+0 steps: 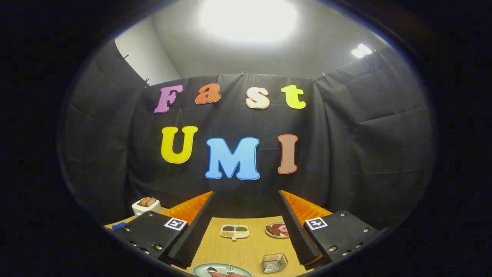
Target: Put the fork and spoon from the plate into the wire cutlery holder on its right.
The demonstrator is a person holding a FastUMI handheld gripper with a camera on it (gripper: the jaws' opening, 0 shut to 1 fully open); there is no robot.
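Note:
A pale green plate (pixel 201 269) lies on the wooden table low between my fingers. On it I see the bowl of a spoon (pixel 211 270) and the tines of a fork (pixel 230 270) side by side; their handles are cut off from sight. To the plate's right stands the wire cutlery holder (pixel 274 263), upright with nothing in it. My gripper (pixel 246 196) is open and held high above the table, its fingers (pixel 200 223) spread wide with nothing between them.
Beyond the plate sits a white divided dish (pixel 234 232) with seeds or spices, and to its right a small plate of food (pixel 277 229). A white toaster (pixel 146 206) with bread stands at the far left, near a blue object (pixel 118 225).

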